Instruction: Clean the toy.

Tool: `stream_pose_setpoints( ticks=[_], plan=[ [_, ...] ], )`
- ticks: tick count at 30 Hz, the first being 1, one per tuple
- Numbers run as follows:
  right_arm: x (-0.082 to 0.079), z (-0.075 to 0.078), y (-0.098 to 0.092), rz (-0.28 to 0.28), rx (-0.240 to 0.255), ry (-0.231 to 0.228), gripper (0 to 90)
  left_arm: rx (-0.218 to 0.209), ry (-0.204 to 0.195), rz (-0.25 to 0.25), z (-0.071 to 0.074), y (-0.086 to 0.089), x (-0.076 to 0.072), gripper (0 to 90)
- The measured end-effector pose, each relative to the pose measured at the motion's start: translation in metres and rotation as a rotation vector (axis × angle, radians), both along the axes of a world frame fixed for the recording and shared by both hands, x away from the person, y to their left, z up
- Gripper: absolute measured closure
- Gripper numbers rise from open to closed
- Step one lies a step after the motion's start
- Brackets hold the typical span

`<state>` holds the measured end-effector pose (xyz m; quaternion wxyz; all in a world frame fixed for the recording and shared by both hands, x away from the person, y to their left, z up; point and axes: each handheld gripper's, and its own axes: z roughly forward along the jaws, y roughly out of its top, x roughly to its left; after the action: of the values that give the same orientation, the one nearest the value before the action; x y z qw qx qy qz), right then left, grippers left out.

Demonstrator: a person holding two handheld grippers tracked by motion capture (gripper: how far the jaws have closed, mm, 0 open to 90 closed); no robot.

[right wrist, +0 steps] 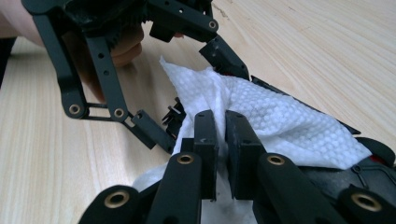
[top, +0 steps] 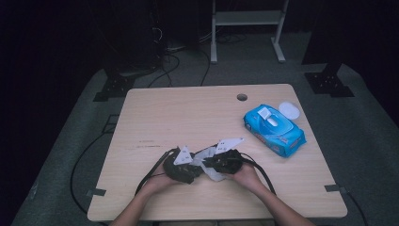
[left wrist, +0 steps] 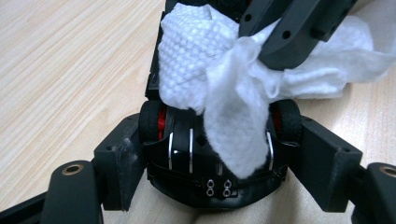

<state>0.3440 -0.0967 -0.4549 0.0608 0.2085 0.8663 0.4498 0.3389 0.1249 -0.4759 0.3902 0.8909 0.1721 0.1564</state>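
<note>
Wooden tabletop (top: 155,117): bare and roomy ahead and on the left, dark floor all round.
Left gripper (left wrist: 219,140): jaws spread around a black toy car (left wrist: 205,158), clamping it at both sides, near the front edge.
Wet wipe (left wrist: 219,74): draped over the car, rubbed on its body.
Right gripper (right wrist: 222,135): jaws pinched narrow on the wipe, above the car.
Wipes pack (top: 274,130): blue, far right, lid (top: 289,110) beside it, well clear.
Risk: I'd say the thin wipe could slip from the pinch or snag on the left jaws; pressing hard might twist the car loose.
</note>
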Motion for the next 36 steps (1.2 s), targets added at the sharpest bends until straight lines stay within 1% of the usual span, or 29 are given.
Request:
stream_pose_setpoints(
  ticks=[3,6,9,10,11,13,15,19,22,25,27,28,30,32,36],
  plan=[
    [0.003,0.001,-0.009,-0.026,-0.017,-0.010,83.0,-0.001,0.001,0.001,0.000,0.001,0.001,24.5],
    [0.009,0.000,-0.025,-0.080,-0.036,-0.014,82.9,-0.003,0.003,0.001,-0.001,0.003,0.001,24.5],
    [0.016,0.000,-0.040,-0.131,-0.038,-0.006,83.0,-0.008,0.005,0.002,0.000,0.003,0.002,24.5],
    [0.019,-0.001,-0.044,-0.144,-0.031,0.003,82.9,-0.007,0.005,0.001,0.000,0.004,0.002,24.5],
    [0.020,-0.001,-0.047,-0.156,-0.030,0.002,82.9,-0.008,0.005,0.002,0.000,0.004,0.002,24.5],
    [0.022,-0.001,-0.052,-0.172,-0.047,-0.007,83.0,-0.008,0.005,0.001,0.000,0.004,0.002,24.5],
    [0.023,-0.002,-0.054,-0.175,-0.047,0.001,83.0,-0.012,0.003,-0.001,0.000,0.004,0.002,24.5],
    [0.026,-0.002,-0.053,-0.176,-0.050,0.000,83.0,-0.009,0.003,-0.003,0.001,0.004,0.002,24.6],
    [0.029,-0.001,-0.048,-0.177,-0.036,0.004,83.0,-0.005,0.002,-0.003,0.000,0.004,0.002,24.6],
    [0.027,0.000,-0.035,-0.143,-0.023,0.003,83.0,-0.005,0.003,-0.004,0.000,0.004,0.002,24.6],
    [0.024,0.000,-0.024,-0.110,-0.026,-0.004,83.0,-0.006,0.002,-0.005,0.000,0.004,0.002,24.6],
    [0.024,0.000,-0.019,-0.094,-0.016,0.001,83.0,-0.006,0.003,-0.005,0.000,0.004,0.002,24.5],
    [0.024,0.001,-0.013,-0.081,-0.022,-0.008,83.0,-0.004,0.005,-0.004,-0.001,0.004,0.002,24.6],
    [0.027,0.001,-0.013,-0.085,-0.026,-0.011,83.0,-0.007,0.003,-0.005,-0.001,0.004,0.002,24.6],
    [0.037,0.001,-0.025,-0.144,-0.031,-0.010,83.0,-0.009,0.001,-0.006,0.000,0.004,0.002,24.6]
  ],
)
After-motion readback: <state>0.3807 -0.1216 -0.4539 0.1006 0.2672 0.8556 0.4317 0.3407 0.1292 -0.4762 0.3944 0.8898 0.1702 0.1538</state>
